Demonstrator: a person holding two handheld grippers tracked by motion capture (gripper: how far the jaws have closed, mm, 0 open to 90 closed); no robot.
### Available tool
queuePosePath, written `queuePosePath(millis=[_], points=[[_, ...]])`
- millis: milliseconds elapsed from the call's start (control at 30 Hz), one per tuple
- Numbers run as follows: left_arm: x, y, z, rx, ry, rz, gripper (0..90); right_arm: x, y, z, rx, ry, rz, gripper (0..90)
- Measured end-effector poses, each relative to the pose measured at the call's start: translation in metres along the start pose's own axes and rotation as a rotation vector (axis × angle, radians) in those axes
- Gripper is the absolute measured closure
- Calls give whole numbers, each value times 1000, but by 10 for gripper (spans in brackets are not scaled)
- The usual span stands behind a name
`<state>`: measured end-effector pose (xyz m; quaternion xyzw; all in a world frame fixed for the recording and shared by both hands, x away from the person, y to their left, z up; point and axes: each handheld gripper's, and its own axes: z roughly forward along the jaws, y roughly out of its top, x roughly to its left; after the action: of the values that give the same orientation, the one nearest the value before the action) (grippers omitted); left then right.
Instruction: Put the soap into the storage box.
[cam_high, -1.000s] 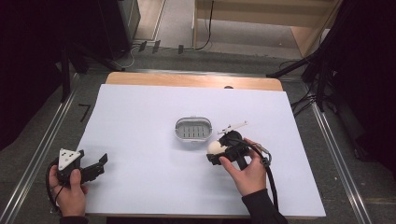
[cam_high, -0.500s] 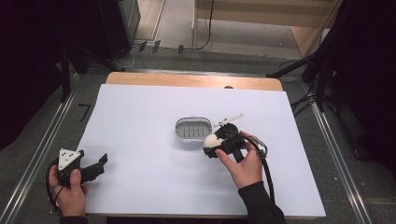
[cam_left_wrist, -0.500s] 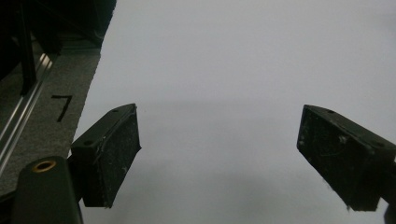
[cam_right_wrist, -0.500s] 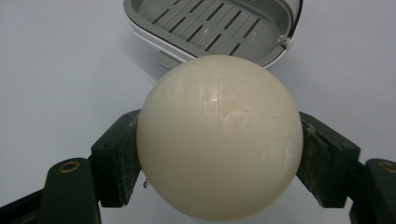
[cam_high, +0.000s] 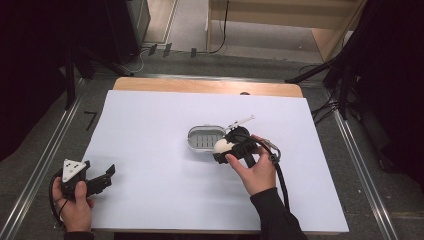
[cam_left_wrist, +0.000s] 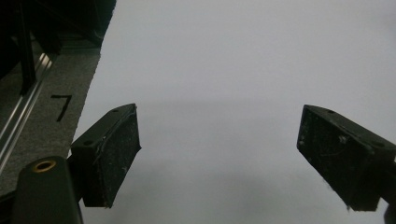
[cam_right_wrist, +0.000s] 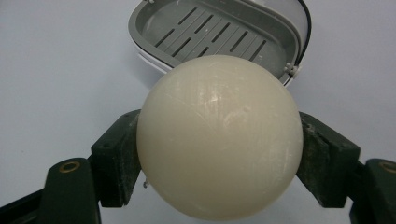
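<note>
A cream-white ball (cam_right_wrist: 219, 135) sits clamped between the black jaws of my right gripper (cam_high: 223, 150). From above, the ball (cam_high: 221, 146) hangs at the near right rim of a grey slatted soap dish (cam_high: 205, 138), whose ribbed floor (cam_right_wrist: 219, 32) shows just beyond it. A clear lid piece (cam_high: 241, 121) juts out to the dish's right. My left gripper (cam_high: 102, 176) rests open at the sheet's near left corner, its two pads (cam_left_wrist: 114, 154) wide apart over bare white paper.
A white sheet (cam_high: 150, 120) covers the tabletop, with a wooden strip (cam_high: 200, 86) along the far edge. Metal rails (cam_high: 360, 170) run down both sides. A black "7" mark (cam_left_wrist: 60, 106) lies on the grey floor left of the sheet.
My right gripper has carried the ball left and farther away, from beside the dish to its near right rim. The left gripper has stayed put.
</note>
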<state>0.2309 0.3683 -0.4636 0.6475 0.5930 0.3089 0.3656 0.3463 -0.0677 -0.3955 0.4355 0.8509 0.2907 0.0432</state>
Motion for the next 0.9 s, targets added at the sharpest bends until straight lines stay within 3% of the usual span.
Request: queuePosePath(millis=[600, 900], points=[[1, 0, 0, 1, -2, -7, 142, 7, 22, 8, 14, 8, -20, 252], [1, 0, 0, 0, -4, -10, 142, 3, 32, 13, 21, 11, -9, 252]])
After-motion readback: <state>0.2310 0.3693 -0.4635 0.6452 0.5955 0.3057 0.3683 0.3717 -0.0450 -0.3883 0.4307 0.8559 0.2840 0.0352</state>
